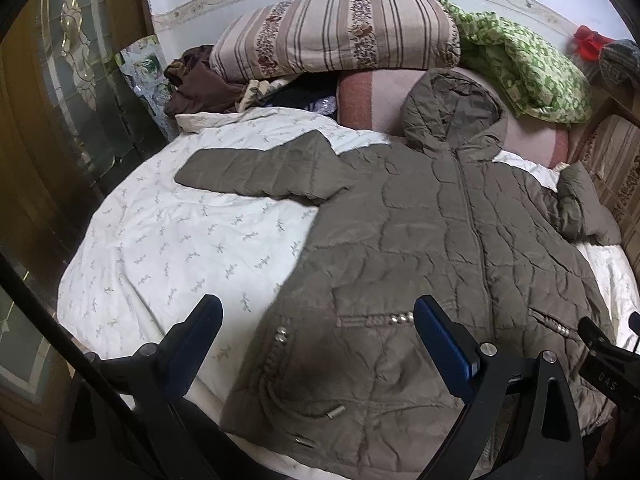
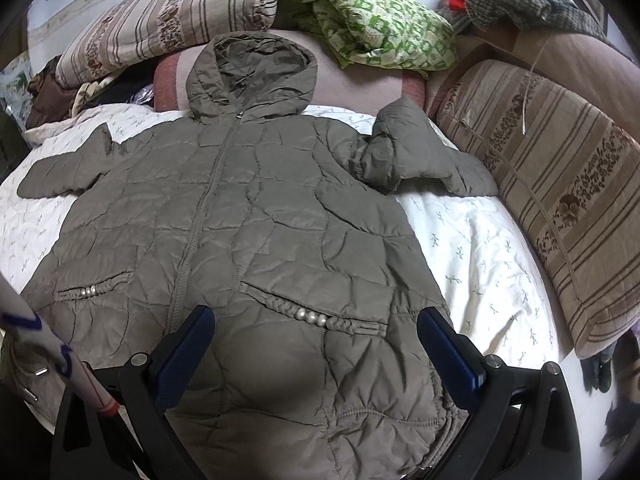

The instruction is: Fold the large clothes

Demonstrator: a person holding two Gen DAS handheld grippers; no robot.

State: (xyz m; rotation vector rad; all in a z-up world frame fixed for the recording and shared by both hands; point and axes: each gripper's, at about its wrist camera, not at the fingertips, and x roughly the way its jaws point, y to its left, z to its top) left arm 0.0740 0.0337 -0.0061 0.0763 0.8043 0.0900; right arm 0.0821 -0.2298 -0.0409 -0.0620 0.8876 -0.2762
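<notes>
Olive quilted hooded jacket [image 1: 432, 248] [image 2: 240, 216] lies flat, front up and zipped, on the white patterned bedsheet [image 1: 168, 240] [image 2: 480, 264], hood toward the striped pillow [image 1: 336, 36] [image 2: 168, 20]. One sleeve is stretched out straight; the other is bunched near the striped cushion [image 2: 560, 200]. Left gripper [image 1: 318, 316] hovers over the hem, fingers spread wide, holding nothing. Right gripper [image 2: 316, 326] likewise released, above the lower pocket area.
</notes>
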